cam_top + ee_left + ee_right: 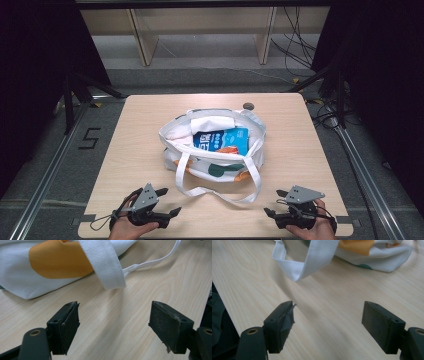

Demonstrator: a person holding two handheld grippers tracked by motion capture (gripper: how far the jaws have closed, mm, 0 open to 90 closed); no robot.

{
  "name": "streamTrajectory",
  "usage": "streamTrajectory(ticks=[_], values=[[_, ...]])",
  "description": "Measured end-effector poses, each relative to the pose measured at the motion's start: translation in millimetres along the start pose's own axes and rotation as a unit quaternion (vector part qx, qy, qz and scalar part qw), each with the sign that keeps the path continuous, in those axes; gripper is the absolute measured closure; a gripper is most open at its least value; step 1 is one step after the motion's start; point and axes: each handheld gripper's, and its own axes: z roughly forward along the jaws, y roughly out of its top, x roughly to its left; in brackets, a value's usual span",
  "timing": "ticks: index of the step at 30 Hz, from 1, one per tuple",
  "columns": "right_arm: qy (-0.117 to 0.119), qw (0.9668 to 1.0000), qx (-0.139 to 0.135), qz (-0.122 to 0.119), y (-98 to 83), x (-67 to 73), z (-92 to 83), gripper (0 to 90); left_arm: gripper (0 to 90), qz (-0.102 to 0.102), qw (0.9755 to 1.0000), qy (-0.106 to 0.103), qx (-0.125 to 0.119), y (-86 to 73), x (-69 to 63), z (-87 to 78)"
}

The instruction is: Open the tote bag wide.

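A white tote bag [212, 162] with orange and green patches lies open in the middle of the wooden table [130, 135]. Inside it I see a blue carton [222, 141] and a white folded item [212, 122]. Its white straps [200, 192] trail toward the front edge. My left gripper [168, 201] rests open at the front left, a short way from the strap [107, 267] and the bag's orange patch [58, 261]. My right gripper [276, 202] rests open at the front right, with a strap loop [304, 263] ahead of its jaws. Nothing sits between either pair of jaws.
A small dark round disc [248, 106] sits near the table's far edge. Beyond the table stand wooden shelf legs [142, 40] and loose cables [295, 45] on the floor. Metal rails [45, 180] run along both sides.
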Motion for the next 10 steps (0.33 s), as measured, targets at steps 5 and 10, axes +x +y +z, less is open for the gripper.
streamTrajectory(ticks=[5,10], values=[[-0.009,0.9999,0.004,-0.001,-0.9,0.2,0.5,26.5,23.1,-0.011,0.9999,0.002,-0.005,-0.6,-0.3,1.3],[-0.006,0.9999,0.008,0.002,-0.6,0.8,1.3,26.5,23.2,-0.010,1.0000,0.000,-0.001,-0.6,1.7,1.3]])
